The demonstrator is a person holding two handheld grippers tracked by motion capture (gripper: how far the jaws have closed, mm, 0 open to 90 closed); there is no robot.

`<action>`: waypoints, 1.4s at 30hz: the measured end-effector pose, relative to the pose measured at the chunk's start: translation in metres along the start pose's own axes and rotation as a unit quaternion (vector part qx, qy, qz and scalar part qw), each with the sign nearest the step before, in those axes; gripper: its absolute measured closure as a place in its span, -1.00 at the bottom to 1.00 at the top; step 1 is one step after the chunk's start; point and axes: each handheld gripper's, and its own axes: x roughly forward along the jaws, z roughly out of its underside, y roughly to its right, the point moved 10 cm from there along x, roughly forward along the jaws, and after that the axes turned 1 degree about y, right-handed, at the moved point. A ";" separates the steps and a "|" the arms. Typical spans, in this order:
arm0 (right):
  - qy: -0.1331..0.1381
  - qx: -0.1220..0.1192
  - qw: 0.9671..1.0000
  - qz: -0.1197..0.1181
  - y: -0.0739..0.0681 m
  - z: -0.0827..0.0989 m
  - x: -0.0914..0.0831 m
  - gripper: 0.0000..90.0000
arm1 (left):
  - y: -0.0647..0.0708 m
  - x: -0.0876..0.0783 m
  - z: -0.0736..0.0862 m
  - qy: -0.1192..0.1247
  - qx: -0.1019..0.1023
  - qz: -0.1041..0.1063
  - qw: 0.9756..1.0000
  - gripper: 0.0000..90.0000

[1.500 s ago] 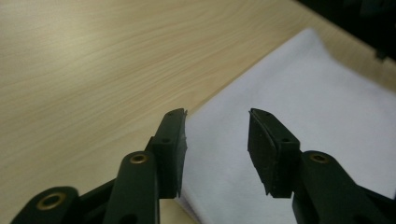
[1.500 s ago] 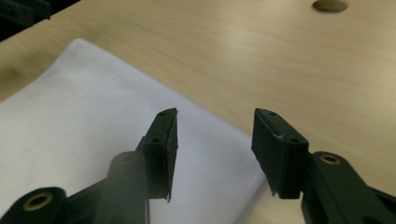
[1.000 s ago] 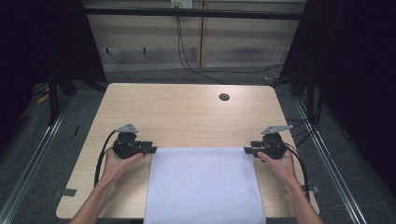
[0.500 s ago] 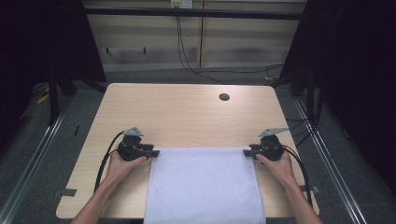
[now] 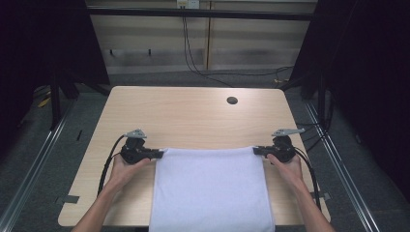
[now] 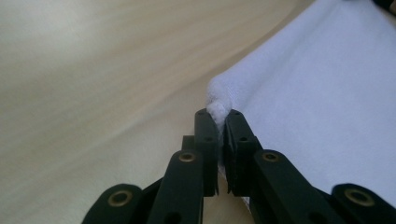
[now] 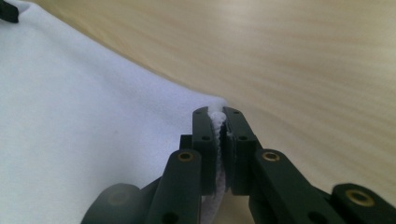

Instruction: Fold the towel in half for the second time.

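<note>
A white towel (image 5: 211, 188) lies flat on the wooden table (image 5: 193, 116), its near end hanging over the front edge. My left gripper (image 5: 158, 154) pinches the towel's far left corner (image 6: 217, 103); its jaws have just been closing and now press on the cloth. My right gripper (image 5: 257, 151) is shut on the far right corner (image 7: 217, 114), its jaws also just closed with cloth between them. In the left gripper view the gripper (image 6: 217, 114) holds a small bunch of towel; in the right gripper view the gripper (image 7: 217, 113) clamps the folded hem.
A dark round hole (image 5: 232, 100) sits in the table's far right part. Black cables (image 5: 107, 162) trail from both grippers along the table sides. Metal rails (image 5: 34, 159) run along the floor on each side.
Both grippers slid a little toward the near edge and inward onto the towel's far corners, and their jaws closed on the cloth. The far edge now looks pulled taut.
</note>
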 end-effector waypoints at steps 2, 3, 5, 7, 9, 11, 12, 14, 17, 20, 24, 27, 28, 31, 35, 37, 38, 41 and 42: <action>0.015 -0.005 1.000 0.004 0.001 -0.011 -0.006 0.89 | -0.003 -0.006 -0.014 0.017 0.007 -0.009 1.000 0.90; 0.023 -0.004 1.000 0.007 0.001 -0.017 -0.008 0.88 | -0.005 -0.008 -0.021 0.026 0.010 -0.018 0.999 0.90; 0.042 -0.007 0.999 0.006 0.001 -0.029 -0.012 0.89 | -0.009 -0.009 -0.031 0.036 0.012 -0.031 0.999 0.91; 0.054 -0.005 0.998 0.009 0.002 -0.041 -0.015 0.89 | -0.010 -0.009 -0.039 0.041 0.014 -0.032 0.999 0.91; 0.061 -0.008 0.998 0.012 0.004 -0.052 -0.016 0.89 | -0.011 -0.011 -0.048 0.049 0.017 -0.034 0.998 0.91; 0.067 -0.010 0.998 0.014 0.006 -0.061 -0.018 0.89 | -0.013 -0.014 -0.058 0.062 0.016 -0.033 0.997 0.91; 0.069 -0.013 0.997 0.015 0.008 -0.067 -0.019 0.89 | -0.013 -0.016 -0.062 0.066 0.015 -0.034 0.997 0.91; 0.078 -0.013 0.997 0.014 0.011 -0.075 -0.020 0.90 | -0.016 -0.017 -0.069 0.071 0.018 -0.035 0.997 0.91; 0.088 -0.010 0.996 0.012 0.017 -0.082 -0.018 0.90 | -0.020 -0.018 -0.078 0.077 0.019 -0.035 0.996 0.91; 0.090 0.000 0.996 0.012 0.024 -0.087 -0.015 0.90 | -0.024 -0.018 -0.087 0.087 0.014 -0.040 0.995 0.92; 0.092 0.003 0.996 0.014 0.028 -0.099 -0.013 0.91 | -0.029 -0.017 -0.098 0.087 0.020 -0.049 0.995 0.92; 0.097 -0.004 0.995 0.017 0.028 -0.110 -0.014 0.91 | -0.031 -0.020 -0.107 0.095 0.019 -0.052 0.994 0.92; 0.102 -0.002 0.995 0.016 0.028 -0.114 -0.016 0.91 | -0.031 -0.022 -0.112 0.102 0.015 -0.050 0.993 0.92; 0.118 0.003 0.993 0.011 0.028 -0.128 -0.025 0.91 | -0.029 -0.029 -0.123 0.109 0.026 -0.058 0.992 0.92; 0.147 0.006 0.989 -0.002 0.026 -0.135 -0.034 0.91 | -0.015 -0.037 -0.125 0.126 0.038 -0.044 0.990 0.92; 0.142 0.001 0.990 -0.003 0.022 -0.129 -0.034 0.91 | -0.013 -0.036 -0.118 0.120 0.041 -0.043 0.991 0.92; 0.141 -0.002 0.990 -0.004 0.021 -0.126 -0.034 0.91 | -0.013 -0.037 -0.112 0.123 0.038 -0.040 0.991 0.92; 0.133 -0.009 0.991 -0.013 0.013 -0.112 -0.035 0.91 | -0.011 -0.034 -0.096 0.127 0.030 -0.035 0.991 0.92; 0.134 -0.010 0.991 -0.022 0.009 -0.108 -0.037 0.91 | -0.011 -0.032 -0.089 0.127 0.026 -0.033 0.991 0.92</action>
